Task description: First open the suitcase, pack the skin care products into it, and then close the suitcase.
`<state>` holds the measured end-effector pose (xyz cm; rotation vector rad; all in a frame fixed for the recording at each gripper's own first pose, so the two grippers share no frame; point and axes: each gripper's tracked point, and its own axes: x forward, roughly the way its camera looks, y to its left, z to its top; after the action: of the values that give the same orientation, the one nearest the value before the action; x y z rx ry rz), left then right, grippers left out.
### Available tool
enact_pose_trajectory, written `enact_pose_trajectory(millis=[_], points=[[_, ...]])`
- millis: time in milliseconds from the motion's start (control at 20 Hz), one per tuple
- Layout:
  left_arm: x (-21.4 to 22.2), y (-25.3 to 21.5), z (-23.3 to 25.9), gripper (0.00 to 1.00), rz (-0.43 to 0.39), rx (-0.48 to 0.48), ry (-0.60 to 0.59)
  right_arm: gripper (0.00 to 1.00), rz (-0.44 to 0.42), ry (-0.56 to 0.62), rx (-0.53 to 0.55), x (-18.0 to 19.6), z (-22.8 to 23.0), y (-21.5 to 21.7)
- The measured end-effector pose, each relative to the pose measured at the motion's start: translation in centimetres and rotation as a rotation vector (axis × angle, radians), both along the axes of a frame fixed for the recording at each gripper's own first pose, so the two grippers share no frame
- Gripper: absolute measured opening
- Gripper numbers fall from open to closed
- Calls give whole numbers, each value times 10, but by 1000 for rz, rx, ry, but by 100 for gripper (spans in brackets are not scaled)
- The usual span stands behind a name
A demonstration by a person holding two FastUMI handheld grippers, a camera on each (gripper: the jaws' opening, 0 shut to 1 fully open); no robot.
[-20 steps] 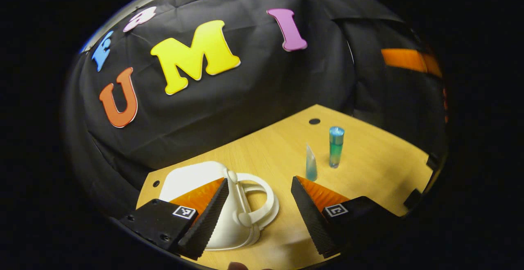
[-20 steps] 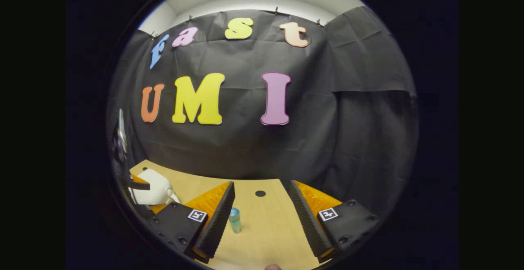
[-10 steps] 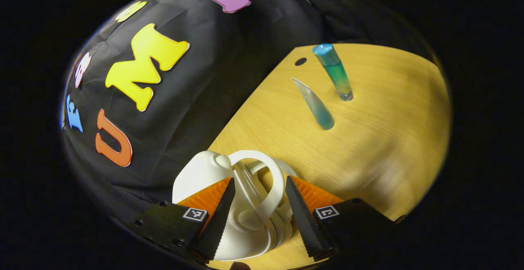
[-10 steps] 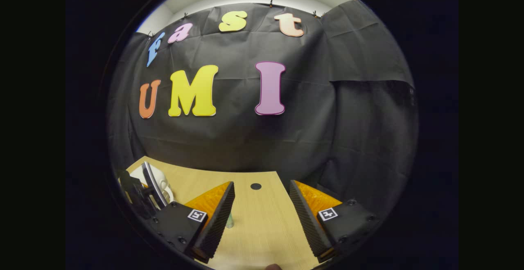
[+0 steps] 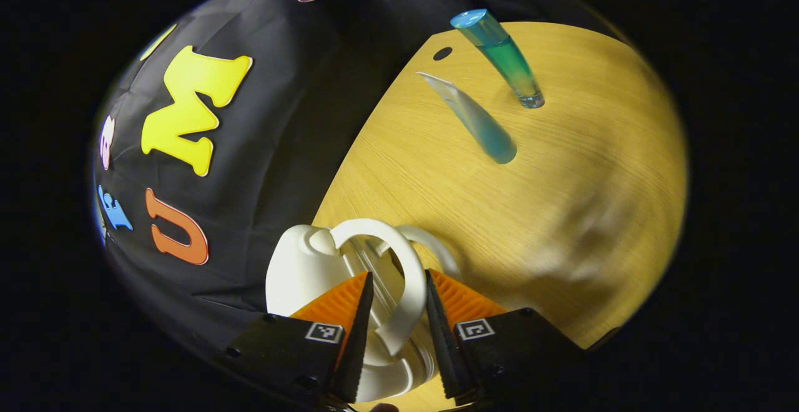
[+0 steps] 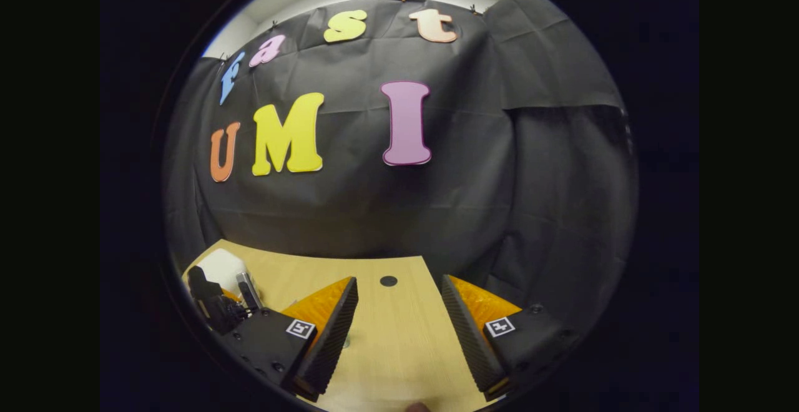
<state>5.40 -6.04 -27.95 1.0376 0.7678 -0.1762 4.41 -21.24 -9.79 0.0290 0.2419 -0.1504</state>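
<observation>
Two skin care products, a tube (image 5: 477,122) and a bottle (image 5: 502,56), stand on the worktop (image 5: 593,150) toward one o'clock of your left hand-held gripper (image 5: 394,328), neither packed yet. That gripper's fingers sit close either side of the white suitcase (image 5: 299,268) handle (image 5: 409,274); I cannot tell if they pinch it. The suitcase looks closed. Your right hand-held gripper (image 6: 399,331) hangs spread wide, empty. Opening, packing and closing all remain.

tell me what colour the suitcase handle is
White, like the rest of the suitcase. The handle shows best in the left gripper view.
</observation>
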Motion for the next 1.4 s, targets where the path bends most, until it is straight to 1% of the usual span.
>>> enact_pose_trajectory(millis=[50, 100, 150, 250, 350, 500, 550, 600, 800, 900, 1050, 1200, 1300, 1400], points=[[-1, -3, -3, 47, 12, -8, 17, 80, 4, 1, -1, 1, -2, -2], [-2, -2, -3, 34, 24, -6, 20, 80, 4, 3, 2, 1, -3, -5], [-2, -3, -2, 31, 29, -4, 23, 80, 1, 4, 8, 0, -6, -9], [-3, -6, 4, 28, 42, -16, 16, 80, -8, 9, 18, -2, -9, -12], [-2, -10, 10, 23, 51, -46, 3, 80, -18, 8, 15, -7, -9, -15], [-4, -11, 22, 14, 66, -114, -6, 80, -19, -19, -8, -10, 2, -9], [-3, -10, 32, 13, 75, -140, -24, 80, -15, -30, -16, -10, 6, -5], [-5, -8, 44, 9, 84, -172, -42, 80, -8, -36, -20, -10, 9, 1], [-7, 15, 110, 4, 107, -346, -144, 80, 40, -58, -12, -11, 23, 48], [-3, 42, 151, 3, 119, -400, -227, 80, 61, -75, -11, -10, 35, 75], [6, 103, 202, 3, 144, -460, -316, 80, 102, -105, -14, -11, 53, 116], [19, 186, 231, 3, 215, -568, -402, 80, 130, -118, -42, -16, 65, 147], [21, 247, 242, 3, 259, -583, -455, 80, 138, -121, -46, -23, 72, 167], [20, 314, 231, 3, 316, -595, -473, 80, 161, -117, -54, -31, 75, 194]])
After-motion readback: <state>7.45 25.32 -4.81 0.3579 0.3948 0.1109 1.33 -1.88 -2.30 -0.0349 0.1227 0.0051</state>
